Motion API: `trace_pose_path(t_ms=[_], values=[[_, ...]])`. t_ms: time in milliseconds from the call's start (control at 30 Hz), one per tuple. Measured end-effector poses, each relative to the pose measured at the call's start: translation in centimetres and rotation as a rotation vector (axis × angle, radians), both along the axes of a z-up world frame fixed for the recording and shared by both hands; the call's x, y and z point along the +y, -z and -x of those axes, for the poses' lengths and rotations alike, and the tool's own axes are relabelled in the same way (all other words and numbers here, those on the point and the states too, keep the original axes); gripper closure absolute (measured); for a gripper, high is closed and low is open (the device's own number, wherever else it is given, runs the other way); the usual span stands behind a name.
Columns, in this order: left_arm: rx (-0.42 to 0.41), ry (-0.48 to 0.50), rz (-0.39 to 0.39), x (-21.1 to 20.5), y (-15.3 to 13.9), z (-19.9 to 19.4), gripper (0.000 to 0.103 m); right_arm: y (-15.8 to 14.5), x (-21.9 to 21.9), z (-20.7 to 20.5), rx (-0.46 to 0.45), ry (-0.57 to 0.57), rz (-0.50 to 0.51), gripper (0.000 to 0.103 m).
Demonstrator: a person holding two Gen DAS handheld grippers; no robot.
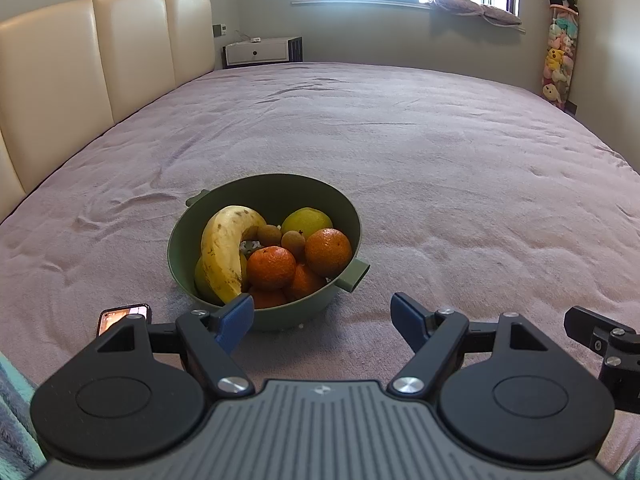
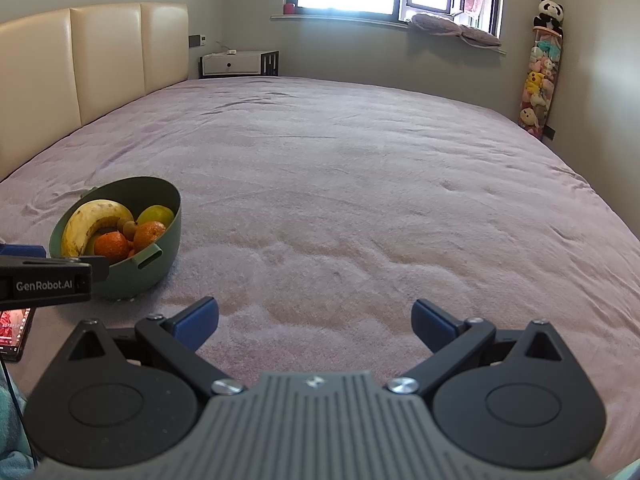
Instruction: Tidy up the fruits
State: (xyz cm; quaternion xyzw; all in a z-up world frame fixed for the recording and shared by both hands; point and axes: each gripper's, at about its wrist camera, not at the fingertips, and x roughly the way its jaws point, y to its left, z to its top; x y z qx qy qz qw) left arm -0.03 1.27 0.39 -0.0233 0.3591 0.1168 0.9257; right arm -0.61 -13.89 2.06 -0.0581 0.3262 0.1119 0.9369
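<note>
A green bowl (image 1: 224, 200) with two side handles sits on the pink bedspread. It holds a spotted banana (image 1: 222, 248), several oranges (image 1: 328, 252), a yellow-green citrus (image 1: 306, 222) and small brown fruits (image 1: 270, 234). My left gripper (image 1: 322, 316) is open and empty, just in front of the bowl, its left fingertip overlapping the near rim. The bowl shows at the left in the right wrist view (image 2: 160, 208). My right gripper (image 2: 316, 316) is open and empty over bare bedspread, to the right of the bowl.
A phone (image 1: 124, 316) lies on the bed left of my left gripper; it also shows in the right wrist view (image 2: 14, 332). A cream headboard (image 1: 100, 60) runs along the left. A nightstand (image 1: 260, 52) and window are at the far wall. The bedspread (image 1: 440, 180) stretches right.
</note>
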Motion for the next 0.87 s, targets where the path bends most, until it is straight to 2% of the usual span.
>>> trace_pose_path(t_ms=[867], values=[[-0.017, -0.001, -0.016, -0.31, -0.48, 0.04, 0.012, 0.27, -0.11, -0.12, 0.01, 0.005, -0.001, 0.004]])
